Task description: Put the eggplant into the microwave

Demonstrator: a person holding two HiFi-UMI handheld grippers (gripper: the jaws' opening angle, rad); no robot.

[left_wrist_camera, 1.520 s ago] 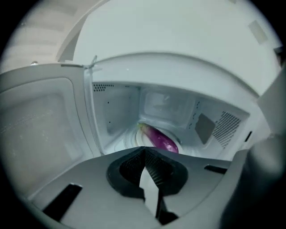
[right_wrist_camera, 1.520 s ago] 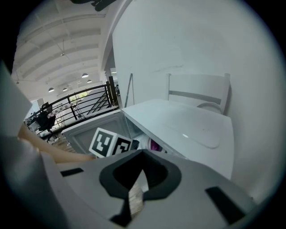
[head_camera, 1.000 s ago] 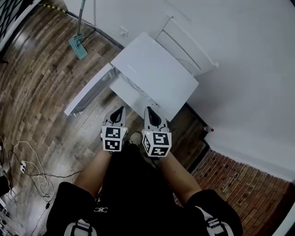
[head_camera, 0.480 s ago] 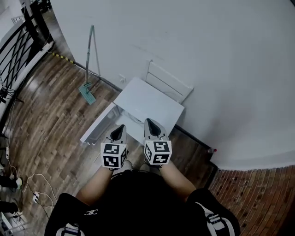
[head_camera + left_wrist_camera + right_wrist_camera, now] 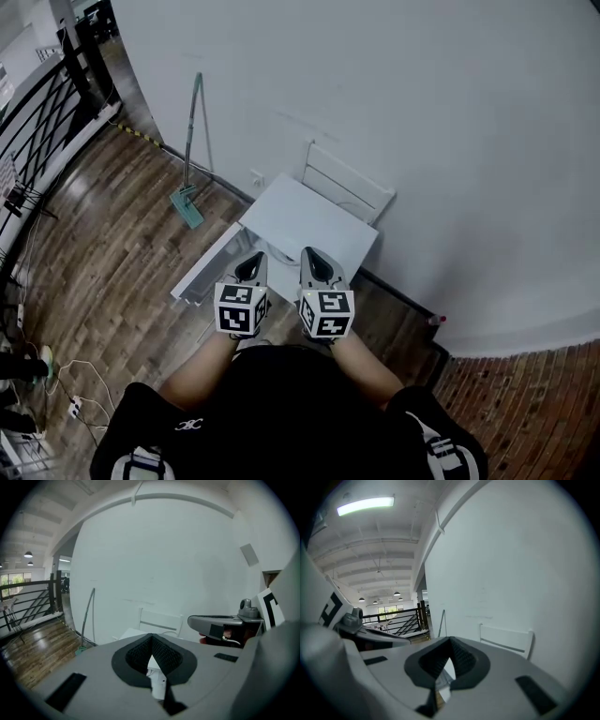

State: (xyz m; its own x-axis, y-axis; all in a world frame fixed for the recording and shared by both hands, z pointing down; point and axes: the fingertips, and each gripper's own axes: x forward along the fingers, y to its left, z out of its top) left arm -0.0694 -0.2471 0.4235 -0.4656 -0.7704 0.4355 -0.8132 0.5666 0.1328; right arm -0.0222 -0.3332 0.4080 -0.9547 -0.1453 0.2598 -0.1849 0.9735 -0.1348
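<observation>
The right gripper is facing the white wall, its jaws meeting on nothing. A chair back and a mop are leaning against that wall.

Wood-plank floor with a white table, a mop and loose cables

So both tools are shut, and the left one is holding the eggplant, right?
No. The left tool is shut but empty: the left gripper view shows its jaws together with nothing between them. The right tool is shut too.
</observation>
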